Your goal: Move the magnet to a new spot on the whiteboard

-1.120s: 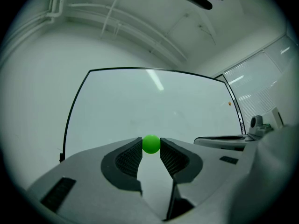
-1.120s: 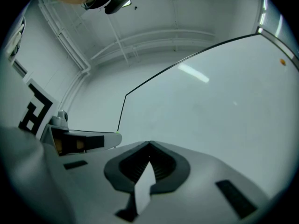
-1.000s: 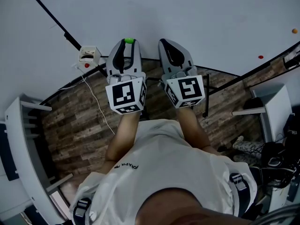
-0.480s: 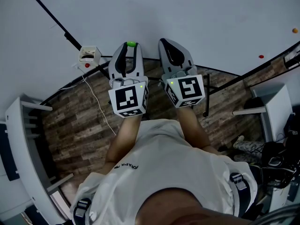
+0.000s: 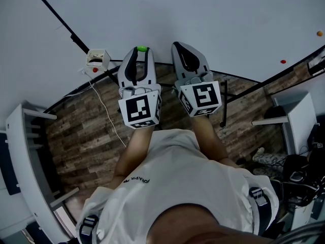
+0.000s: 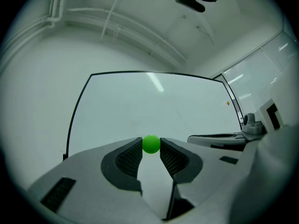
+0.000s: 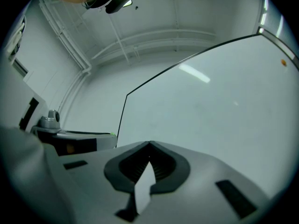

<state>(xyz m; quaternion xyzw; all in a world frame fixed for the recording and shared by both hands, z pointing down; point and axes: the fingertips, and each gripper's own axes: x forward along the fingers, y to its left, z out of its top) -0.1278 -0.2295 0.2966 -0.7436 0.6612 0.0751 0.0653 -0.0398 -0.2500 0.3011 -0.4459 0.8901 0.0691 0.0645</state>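
Note:
A small green ball magnet (image 6: pixel 151 143) sits pinched between the tips of my left gripper (image 6: pixel 151 146), whose pads press on both its sides. The head view shows this magnet (image 5: pixel 141 49) at the tip of the left gripper (image 5: pixel 141 51), low in front of the whiteboard (image 5: pixel 203 14). Whether it touches the board I cannot tell. The whiteboard (image 6: pixel 140 108) fills the left gripper view behind the magnet. My right gripper (image 5: pixel 179 47) hovers just to the right, side by side with the left. Its jaws (image 7: pixel 149 144) meet at the tips with nothing between them.
An orange magnet (image 5: pixel 319 33) and a red one (image 5: pixel 282 62) stick to the board far right. A white box with a red button (image 5: pixel 96 60) and its cable hang at the board's lower left. White shelving (image 5: pixel 20 151) stands left, more furniture (image 5: pixel 294 116) right, on wood flooring.
The left gripper with the green magnet has shifted slightly right and back toward the person in the head view. The right gripper has stayed put.

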